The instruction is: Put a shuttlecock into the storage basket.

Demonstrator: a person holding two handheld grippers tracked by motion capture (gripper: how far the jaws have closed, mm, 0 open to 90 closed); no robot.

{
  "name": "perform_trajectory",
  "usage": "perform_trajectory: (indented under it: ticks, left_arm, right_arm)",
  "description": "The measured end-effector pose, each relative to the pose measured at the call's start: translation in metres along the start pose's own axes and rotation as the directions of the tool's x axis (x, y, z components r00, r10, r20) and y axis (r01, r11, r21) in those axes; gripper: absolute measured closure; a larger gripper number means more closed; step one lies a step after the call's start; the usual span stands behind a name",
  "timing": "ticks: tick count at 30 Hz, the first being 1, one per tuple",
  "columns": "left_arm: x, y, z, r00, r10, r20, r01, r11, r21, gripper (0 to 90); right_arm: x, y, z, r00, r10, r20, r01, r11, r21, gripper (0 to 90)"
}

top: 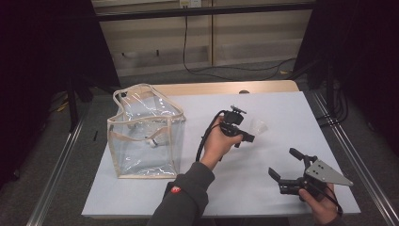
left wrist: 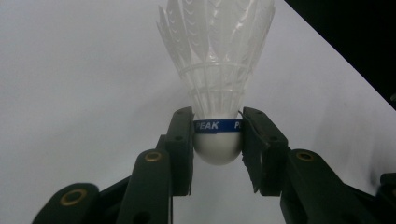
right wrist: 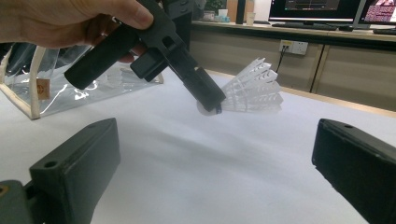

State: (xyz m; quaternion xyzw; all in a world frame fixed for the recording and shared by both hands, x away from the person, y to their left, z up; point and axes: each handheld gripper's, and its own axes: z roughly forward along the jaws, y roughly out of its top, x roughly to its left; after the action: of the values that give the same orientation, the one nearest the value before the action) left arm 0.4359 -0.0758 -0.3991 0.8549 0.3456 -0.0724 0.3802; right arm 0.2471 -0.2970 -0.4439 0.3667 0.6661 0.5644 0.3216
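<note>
A: The left gripper (left wrist: 217, 140) has its 2 black jaws clamped on the rounded white cork base of the white feathered shuttlecock (left wrist: 215, 70), right at the blue band. In the right gripper view the shuttlecock hangs just above the white table cover (right wrist: 196, 177), feathers pointing away from the hand.

B: So the pick-up looks done, and the carry is the step in hand. Where would it go?

A: Most likely into the clear plastic bag with beige trim (top: 143, 134), which stands upright at the left of the table, well apart from the shuttlecock. Its top rim looks open, and something small and pale lies inside, too blurred to name.

B: And the right gripper (top: 288, 168)?

A: It rests low near the table's near right corner, jaws spread wide with nothing between them.

B: Then the next move calls for the person's left hand (top: 220, 140) to swing the shuttlecock leftward, lift it over the bag's rim, and let go only once it is above the opening.

A: The grip is narrow, so a bump on the rim could knock it loose.
</note>
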Motion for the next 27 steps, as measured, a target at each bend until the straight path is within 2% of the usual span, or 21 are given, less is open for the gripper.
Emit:
perform_trajectory:
  ticks: [27]
  left_arm:
    - [0.005,-0.008,-0.036,0.9993,0.038,-0.002,-0.037,0.9989,0.029,65.4]
  right_arm:
    - [0.0,0.0,0.001,1.0,-0.002,0.0,0.002,1.0,-0.003,1.0]
